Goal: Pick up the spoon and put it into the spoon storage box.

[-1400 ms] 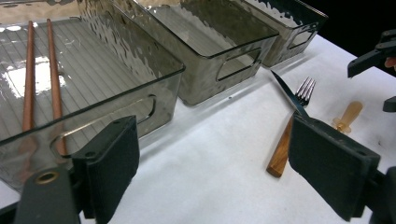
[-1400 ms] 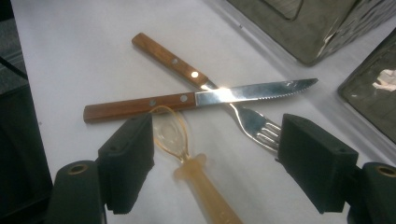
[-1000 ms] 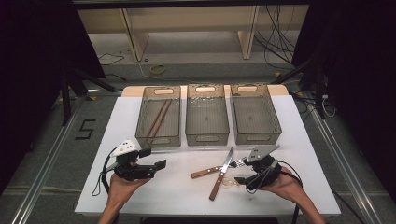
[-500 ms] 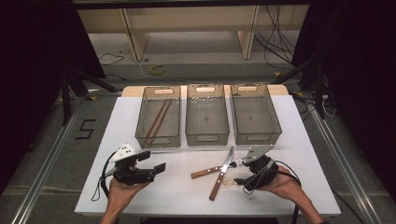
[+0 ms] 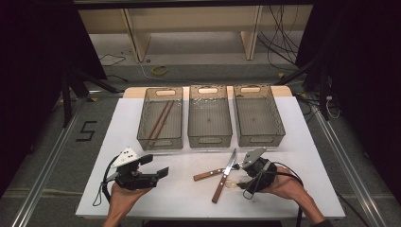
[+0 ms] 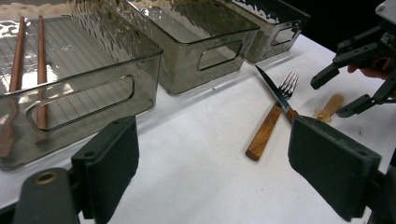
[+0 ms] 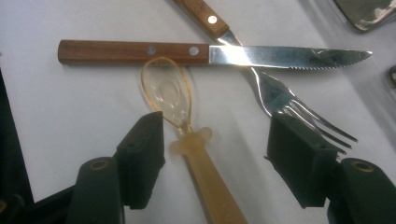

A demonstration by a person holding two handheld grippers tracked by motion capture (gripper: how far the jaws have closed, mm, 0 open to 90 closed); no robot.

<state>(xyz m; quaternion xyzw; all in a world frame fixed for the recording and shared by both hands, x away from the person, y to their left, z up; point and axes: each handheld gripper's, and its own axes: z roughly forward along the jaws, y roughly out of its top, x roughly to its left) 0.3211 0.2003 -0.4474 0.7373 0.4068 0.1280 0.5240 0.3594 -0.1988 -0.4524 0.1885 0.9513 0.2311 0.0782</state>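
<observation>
A wooden-handled knife (image 5: 222,179) and a wooden-handled fork (image 5: 208,175) lie crossed on the white table (image 5: 189,198), near the front. A translucent amber spoon (image 7: 187,140) lies just beside them, bowl toward the knife (image 7: 210,53) and close to the fork (image 7: 280,102). My right gripper (image 7: 215,154) is open and straddles the spoon's neck, its jaws apart from it. The right gripper (image 5: 243,177) sits at the front right. My left gripper (image 5: 156,165) is open and empty at the front left, pointing at the cutlery (image 6: 275,102).
Three smoky clear bins stand in a row at the back: the left bin (image 5: 160,142) holds two brown chopsticks (image 5: 160,120), the middle bin (image 5: 209,139) and right bin (image 5: 259,139) look empty. Bare white table lies between the grippers.
The left gripper has drawn back a little toward the table's front edge. The right gripper has edged slightly left toward the spoon. The cutlery has not moved.
</observation>
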